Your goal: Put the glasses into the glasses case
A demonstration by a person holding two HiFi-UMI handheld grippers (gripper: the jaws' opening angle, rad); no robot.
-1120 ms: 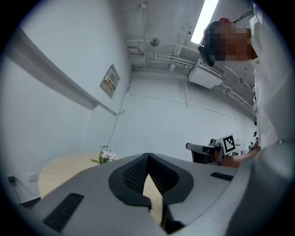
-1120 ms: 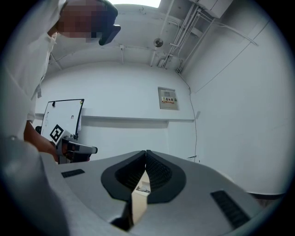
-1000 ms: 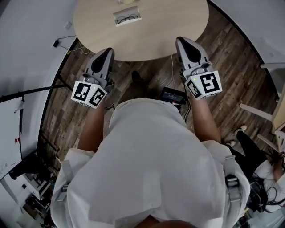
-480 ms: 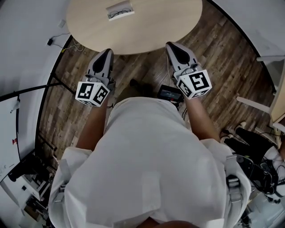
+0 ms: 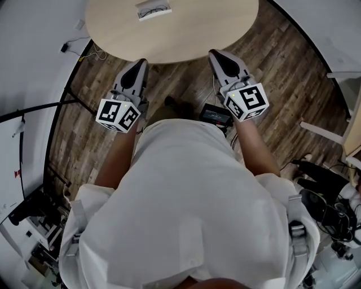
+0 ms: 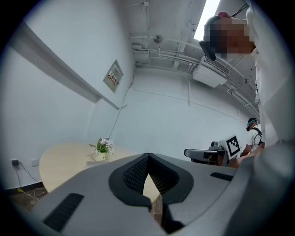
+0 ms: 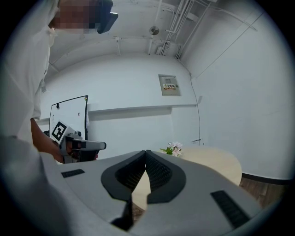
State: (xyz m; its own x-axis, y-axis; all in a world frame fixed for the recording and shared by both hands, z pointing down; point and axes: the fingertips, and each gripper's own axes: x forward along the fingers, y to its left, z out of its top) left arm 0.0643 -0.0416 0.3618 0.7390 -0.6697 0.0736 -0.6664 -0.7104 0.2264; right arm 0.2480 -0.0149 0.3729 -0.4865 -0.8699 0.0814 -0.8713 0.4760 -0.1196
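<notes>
Dark-framed glasses (image 5: 153,8) lie on a white rectangular case (image 5: 142,13) on the far part of the round wooden table (image 5: 192,28). My left gripper (image 5: 140,62) hangs just short of the table's near edge, jaws shut and holding nothing. At the same height to the right, my right gripper (image 5: 216,54) is also shut and holding nothing. In the left gripper view the jaws (image 6: 147,155) meet at the tip, with the white case (image 6: 93,163) far off beside a small flower pot (image 6: 103,148). The right gripper's (image 7: 146,151) tips touch too.
Wooden floor surrounds the table. A black device (image 5: 217,115) with cables lies on the floor between my arms. Wall cables (image 5: 84,51) run at the left. Pale furniture legs (image 5: 324,132) and another person's gear (image 5: 330,203) stand at the right. A whiteboard (image 7: 69,115) stands against the wall.
Both grippers have come closer to the table's near edge, still shut. The table and case have slid toward the top of the head view.
</notes>
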